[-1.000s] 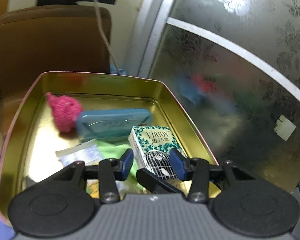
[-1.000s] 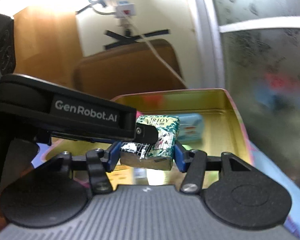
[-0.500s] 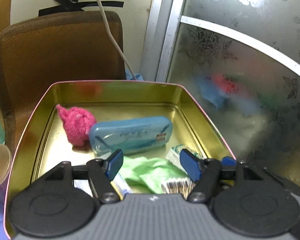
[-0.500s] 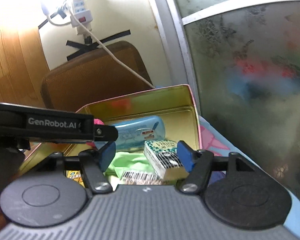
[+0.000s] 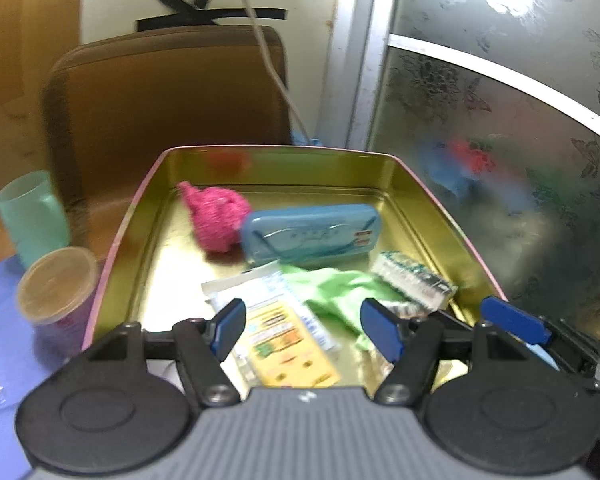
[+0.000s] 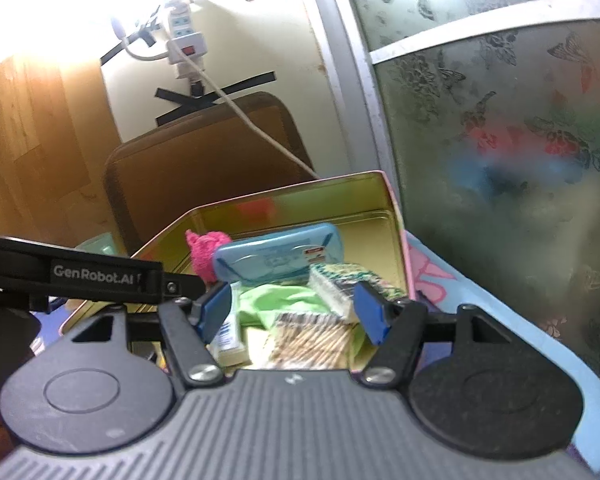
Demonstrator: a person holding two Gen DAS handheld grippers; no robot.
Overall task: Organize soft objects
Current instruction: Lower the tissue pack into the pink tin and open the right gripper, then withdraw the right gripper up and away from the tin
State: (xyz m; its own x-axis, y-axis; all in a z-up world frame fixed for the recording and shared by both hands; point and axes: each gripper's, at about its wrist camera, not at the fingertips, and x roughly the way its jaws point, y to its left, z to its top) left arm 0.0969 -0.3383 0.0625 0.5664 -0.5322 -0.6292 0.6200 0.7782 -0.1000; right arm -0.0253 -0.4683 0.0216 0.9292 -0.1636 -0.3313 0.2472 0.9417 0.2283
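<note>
Here, left wrist view: left hand-held gripper (image 5: 302, 330) spread wide, holding nothing, over the tin's (image 5: 440, 204) near edge.
Tin contents: pink sock (image 5: 216, 220) at 11 o'clock, blue case (image 5: 310, 232) beside it, green cloth (image 5: 336, 292), tissue pack (image 5: 414, 280) at 2 o'clock.
Right wrist view: right hand-held gripper (image 6: 290, 310) spread, empty; tissue pack (image 6: 346, 282) lies in the tin (image 6: 332, 190) just beyond it.

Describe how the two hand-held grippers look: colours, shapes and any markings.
Both match: the left hand-held gripper and right hand-held gripper have ribbed grey bodies, black round-ended linkages with silver screws, and blue finger pads. White "GenRobot.AI" lettering marks the left one's black side.
</note>
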